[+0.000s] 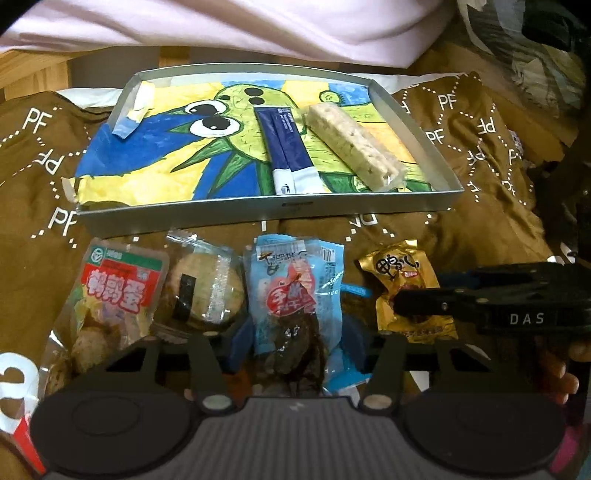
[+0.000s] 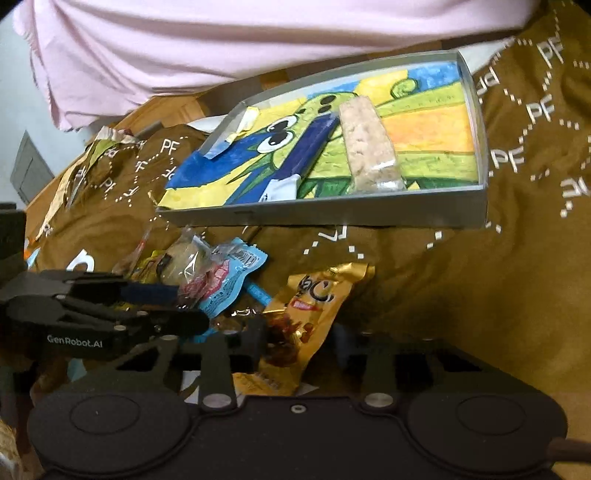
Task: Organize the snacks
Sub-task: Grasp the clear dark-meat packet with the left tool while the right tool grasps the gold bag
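Left wrist view: left gripper (image 1: 291,347) straddles the limp, crinkly blue jerky packet (image 1: 295,295), jaws partly closed, pads seemingly touching. Right gripper (image 2: 299,343) likewise pinches the slippery gold snack packet (image 2: 295,325) mid-body, below the tray's (image 2: 332,218) near wall.

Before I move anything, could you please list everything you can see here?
tray: one, grey, on the cloth, lined with a colourful drawing
stick sachets: two, dark blue, in tray
cereal bar: one, pale, in tray, right of sachets
red-and-green packet: one, front left
biscuit pack: one, clear wrapper, beside it
blue packet: one, front centre
gold packet: one, front right
cloth: one, brown, white "PF" print, under everything
fabric: pink, behind tray
left hand-held gripper: black, fingers astride blue packet
right hand-held gripper: black, fingers astride gold packet
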